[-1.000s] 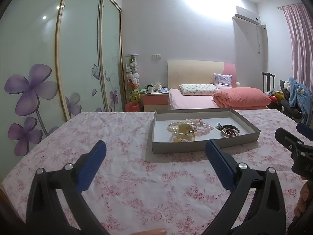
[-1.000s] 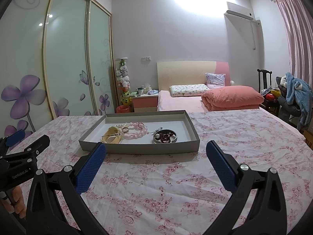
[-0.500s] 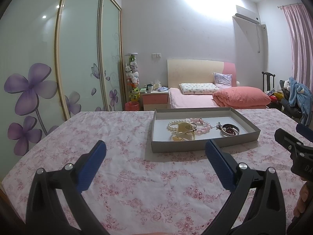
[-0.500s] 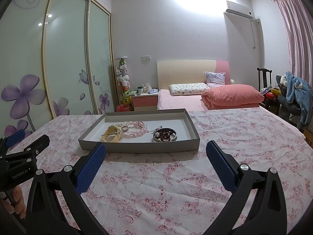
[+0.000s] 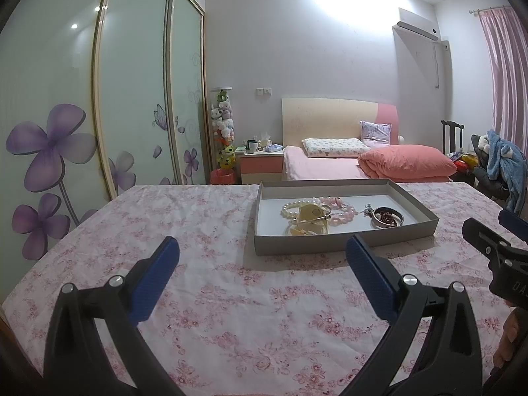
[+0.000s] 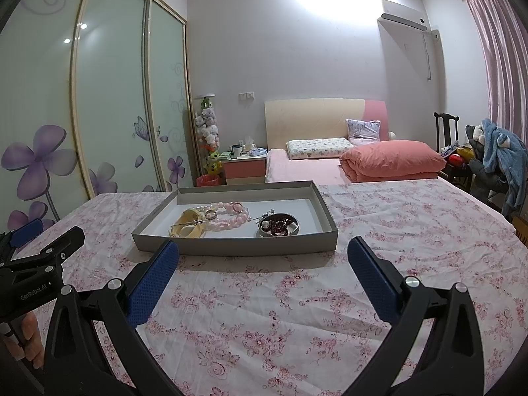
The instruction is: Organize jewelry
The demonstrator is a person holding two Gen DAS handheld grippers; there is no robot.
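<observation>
While hovering above the desk under its pink floral cloth (image 5: 211,290), left tongs (image 5: 262,260) spread wide, blue pads apart, pinching nothing. Ahead and slightly right, shallow grey cardboard tray (image 5: 343,246) flat on the cloth, well apart from the pads. Inside: white pearl bracelet (image 5: 290,207) at left, touching a pale yellow bangle (image 5: 308,222); pink bead bracelet (image 5: 340,209) in the middle; silver bangle (image 5: 387,219) at right ringing dark red beads (image 5: 386,217), possibly a small bracelet, too small to tell. At the right edge, part of the other black tool visible.

From the right wrist, right tongs (image 6: 262,262) likewise spread wide and holding nothing, left pad just before the tray's near wall (image 6: 237,249) in the picture. Tray ahead and slightly left. Yellow bangle (image 6: 186,227) at left, pink beads (image 6: 231,216) centre, silver bangle (image 6: 279,226) with red beads (image 6: 279,224) at right. Left tool (image 6: 36,274) at the left edge, fingers of a hand (image 6: 28,340) beneath it.
</observation>
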